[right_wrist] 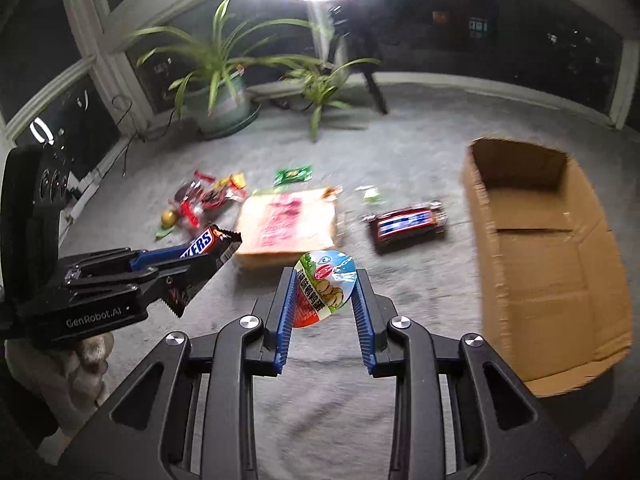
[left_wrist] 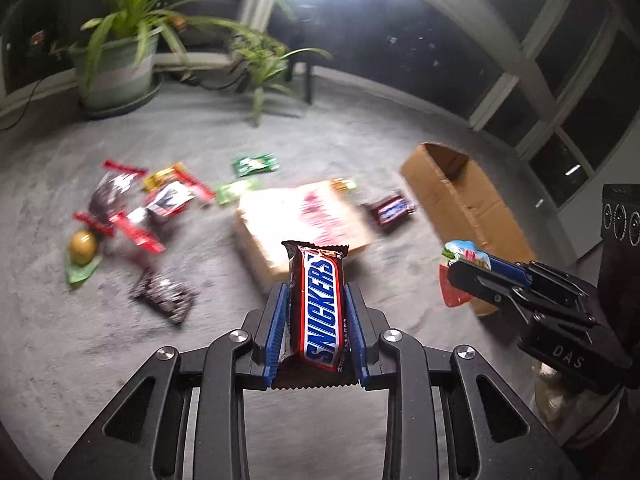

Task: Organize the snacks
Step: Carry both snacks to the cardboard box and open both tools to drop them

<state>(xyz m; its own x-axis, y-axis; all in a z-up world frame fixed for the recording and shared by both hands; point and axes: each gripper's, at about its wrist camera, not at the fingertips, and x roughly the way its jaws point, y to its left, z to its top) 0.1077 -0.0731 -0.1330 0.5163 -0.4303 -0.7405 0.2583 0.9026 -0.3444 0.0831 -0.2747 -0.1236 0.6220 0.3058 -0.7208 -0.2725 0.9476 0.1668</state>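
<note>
My left gripper [left_wrist: 316, 292] is shut on a Snickers bar [left_wrist: 320, 308] and holds it above the grey carpet; the left gripper also shows in the right wrist view [right_wrist: 200, 264]. My right gripper [right_wrist: 325, 280] is shut on a small round-topped snack packet [right_wrist: 325, 286] with a printed label; the right gripper shows in the left wrist view [left_wrist: 468, 270]. An open cardboard box [right_wrist: 552, 272] lies to the right, empty as far as I see. A second Snickers bar [right_wrist: 408, 224] lies on the carpet left of the box.
A flat cardboard piece with red print [right_wrist: 288, 228] lies mid-floor. Several loose snack packets [left_wrist: 132, 208] and a dark packet [left_wrist: 164, 296] are scattered at left, green packets [left_wrist: 256, 164] beyond. Potted plants [left_wrist: 116, 60] stand by the windows.
</note>
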